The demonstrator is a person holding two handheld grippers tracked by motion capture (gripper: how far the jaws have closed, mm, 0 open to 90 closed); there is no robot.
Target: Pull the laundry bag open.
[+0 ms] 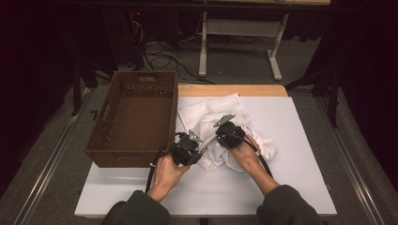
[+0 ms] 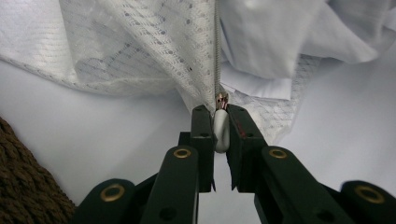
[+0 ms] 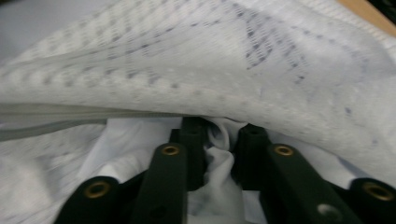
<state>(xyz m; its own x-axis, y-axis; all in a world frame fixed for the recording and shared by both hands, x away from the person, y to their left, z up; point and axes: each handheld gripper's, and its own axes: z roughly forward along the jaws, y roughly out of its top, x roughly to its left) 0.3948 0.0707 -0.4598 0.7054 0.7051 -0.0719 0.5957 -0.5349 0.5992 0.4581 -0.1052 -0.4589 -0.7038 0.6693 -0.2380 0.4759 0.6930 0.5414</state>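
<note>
White mesh laundry bag crumpled mid-table just right of the brown wicker basket, left gripper pinching its white zipper pull, right gripper pushed under the mesh, jaws partly apart around a fold of white cloth, grip uncertain.

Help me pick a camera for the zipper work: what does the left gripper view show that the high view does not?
Left gripper view: the left tool shut on the white zipper pull, zipper line running up the mesh. High view: the brown basket, both hands, the right tool in the fabric. Both: the white mesh bag on the white table.
</note>
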